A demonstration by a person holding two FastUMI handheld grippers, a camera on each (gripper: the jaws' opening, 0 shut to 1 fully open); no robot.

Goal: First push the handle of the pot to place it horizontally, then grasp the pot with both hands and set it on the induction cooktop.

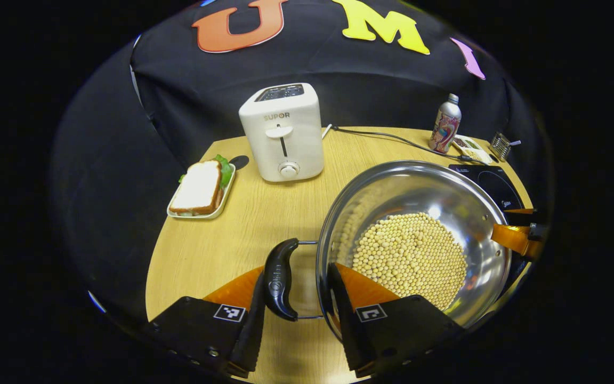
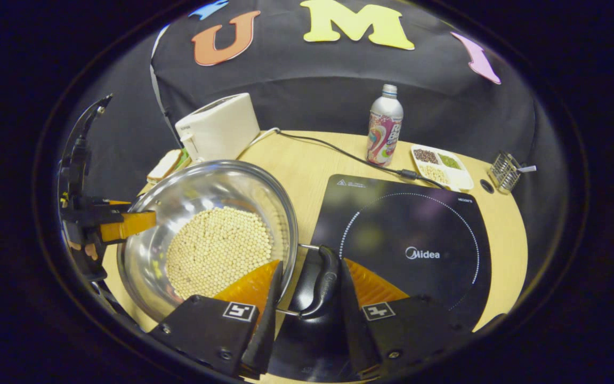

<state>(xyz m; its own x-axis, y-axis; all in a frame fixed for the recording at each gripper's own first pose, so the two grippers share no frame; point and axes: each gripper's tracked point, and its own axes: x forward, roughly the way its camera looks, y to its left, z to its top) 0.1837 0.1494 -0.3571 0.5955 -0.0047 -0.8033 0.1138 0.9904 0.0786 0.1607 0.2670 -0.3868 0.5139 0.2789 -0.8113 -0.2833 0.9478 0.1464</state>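
A steel pot (image 1: 419, 186) (image 2: 205, 186) of soybeans (image 1: 408, 256) sits on the wooden table just left of the black induction cooktop (image 2: 408, 234) (image 1: 491, 181). Its left black handle (image 1: 279, 277) lies horizontal between the fingers of my left gripper (image 1: 297, 272): one finger is against the handle's outside, the other inside the pot wall. My right gripper (image 2: 310, 264) clamps the opposite handle (image 2: 323, 282) and rim the same way, over the cooktop's left edge. Each gripper also shows at the pot's far rim in the other's view. Whether the pot is off the table I cannot tell.
A white toaster (image 1: 283, 133) stands at the back, with a sandwich on a small tray (image 1: 200, 189) to its left. Behind the cooktop are a bottle (image 2: 384, 133), a divided dish of grains (image 2: 440, 165), a wire basket (image 2: 504, 170) and the power cord (image 2: 339, 152).
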